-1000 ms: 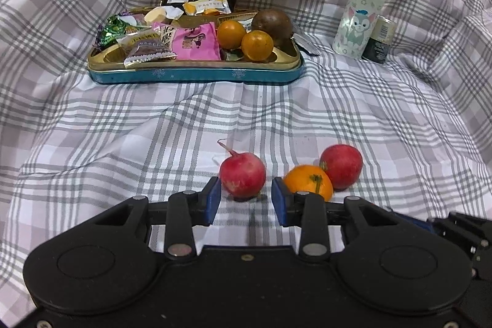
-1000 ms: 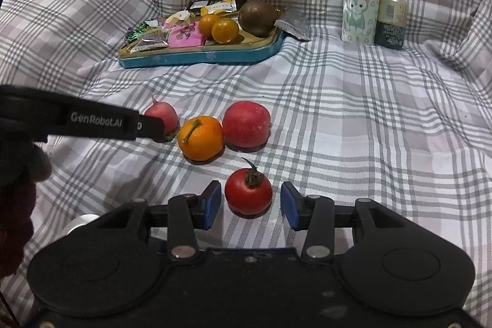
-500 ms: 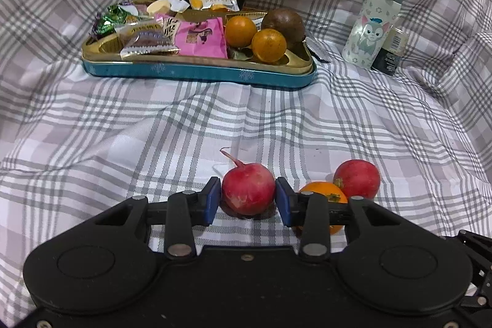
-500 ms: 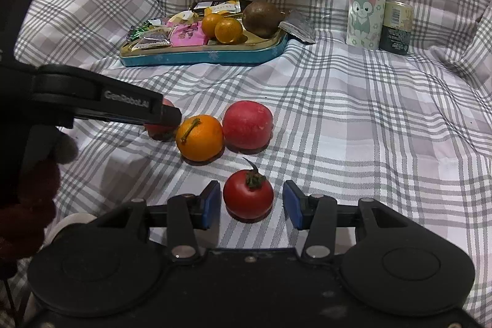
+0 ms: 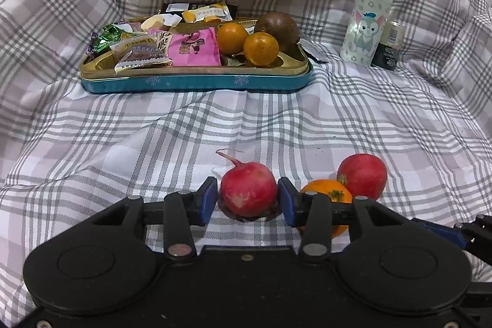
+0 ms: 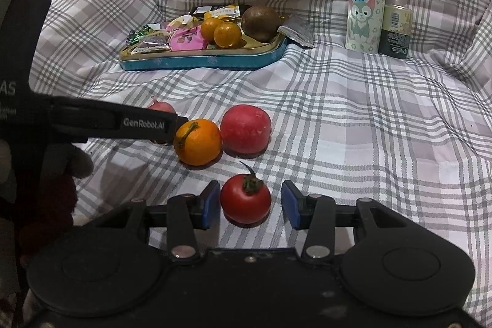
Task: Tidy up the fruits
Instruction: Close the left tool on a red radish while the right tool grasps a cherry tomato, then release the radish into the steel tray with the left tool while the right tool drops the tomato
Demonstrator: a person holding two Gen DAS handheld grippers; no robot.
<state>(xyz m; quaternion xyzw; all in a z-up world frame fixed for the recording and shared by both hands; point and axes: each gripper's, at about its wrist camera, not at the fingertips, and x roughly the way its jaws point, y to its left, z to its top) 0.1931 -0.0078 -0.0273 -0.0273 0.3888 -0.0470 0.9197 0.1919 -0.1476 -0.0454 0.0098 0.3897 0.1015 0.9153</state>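
My left gripper is shut on a red radish that rests on the plaid cloth. An orange and a red apple lie just right of it. My right gripper is open around a red tomato; its left pad is close to the tomato and its right pad stands apart. In the right wrist view the orange and apple lie beyond the tomato, and the left gripper's arm hides most of the radish. A blue and gold tray at the back holds two oranges, a brown fruit and snack packets.
A cartoon-cat bottle and a small dark jar stand at the back right. The plaid cloth rises in folds at the back and both sides. A silver packet lies beside the tray's right end.
My left gripper moved forward around the radish and closed on it. My right gripper edged closer to the tomato and stays open.
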